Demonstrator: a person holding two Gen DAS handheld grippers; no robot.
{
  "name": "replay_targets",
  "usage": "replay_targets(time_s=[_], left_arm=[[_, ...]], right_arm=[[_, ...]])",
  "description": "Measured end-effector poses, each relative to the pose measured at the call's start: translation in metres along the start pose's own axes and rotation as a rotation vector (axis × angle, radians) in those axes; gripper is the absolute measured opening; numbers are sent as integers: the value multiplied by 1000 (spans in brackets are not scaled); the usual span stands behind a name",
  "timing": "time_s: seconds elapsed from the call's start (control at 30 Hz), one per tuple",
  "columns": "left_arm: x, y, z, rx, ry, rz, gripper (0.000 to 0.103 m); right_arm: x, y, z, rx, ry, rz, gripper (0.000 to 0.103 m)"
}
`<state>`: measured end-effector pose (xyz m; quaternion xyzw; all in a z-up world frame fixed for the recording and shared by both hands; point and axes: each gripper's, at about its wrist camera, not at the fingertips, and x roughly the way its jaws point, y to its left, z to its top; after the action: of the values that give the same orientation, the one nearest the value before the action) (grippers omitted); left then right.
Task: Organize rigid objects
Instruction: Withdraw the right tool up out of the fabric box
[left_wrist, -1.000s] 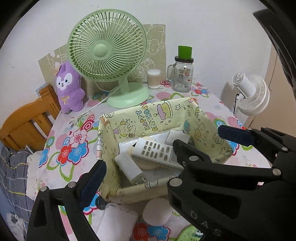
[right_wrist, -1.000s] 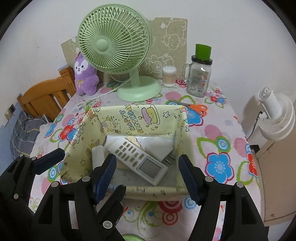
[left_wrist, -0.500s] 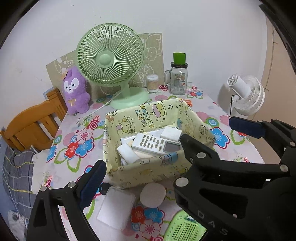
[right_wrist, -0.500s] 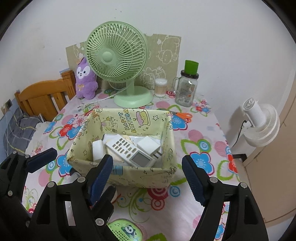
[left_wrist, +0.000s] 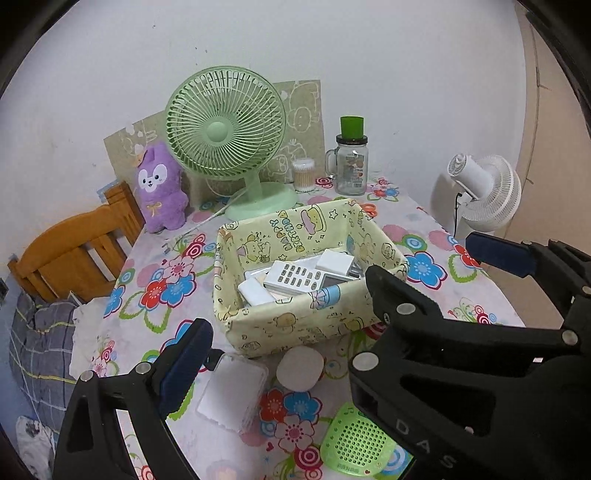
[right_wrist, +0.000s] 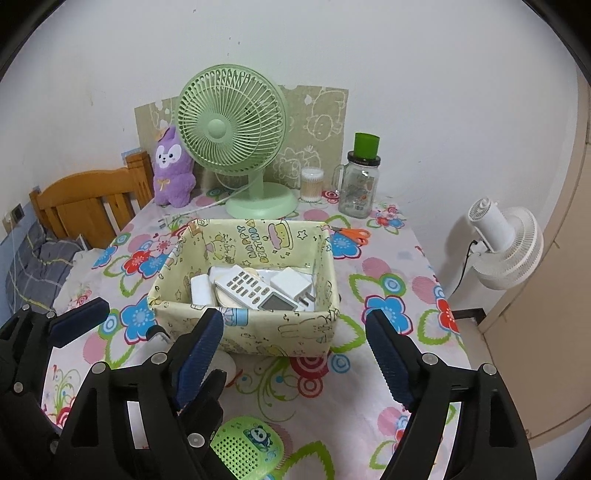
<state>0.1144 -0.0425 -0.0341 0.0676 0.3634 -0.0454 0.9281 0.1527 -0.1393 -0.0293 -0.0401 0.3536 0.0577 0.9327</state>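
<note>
Flowered cloth covers the table (right_wrist: 388, 254), and the yellow fabric basket (right_wrist: 243, 328) sits mid-table, holding a white remote (right_wrist: 255, 290), a charger plug (right_wrist: 291, 282) and other white pieces. Behind the basket stand a green fan (right_wrist: 231, 125), purple plush (right_wrist: 173, 168), glass jar (right_wrist: 360, 186) and orange scissors (right_wrist: 352, 234). In front of it lie a clear flat case (left_wrist: 232, 391), a round white puck (left_wrist: 300, 369) and a green panda gadget (right_wrist: 245, 446); only the left view shows the case whole. Both the left gripper (left_wrist: 325, 299) and the right gripper (right_wrist: 295, 365) hang spread wide, empty, before the basket's near wall.
</note>
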Motion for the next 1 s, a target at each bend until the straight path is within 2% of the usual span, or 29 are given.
replay_targets(time_s=[0.27, 0.43, 0.77, 1.0], left_arm=[[-10, -1, -12, 0, -6, 7, 97], [-13, -2, -21, 3, -5, 33, 97], [-20, -4, -38, 11, -34, 54, 97], [-17, -5, -51, 26, -30, 41, 97]], right_arm=[[-13, 1, -14, -3, -19, -18, 85], [-21, 4, -22, -18, -47, -37, 92], [-28, 10, -38, -18, -40, -22, 93], [-27, 13, -51, -23, -34, -19, 93]])
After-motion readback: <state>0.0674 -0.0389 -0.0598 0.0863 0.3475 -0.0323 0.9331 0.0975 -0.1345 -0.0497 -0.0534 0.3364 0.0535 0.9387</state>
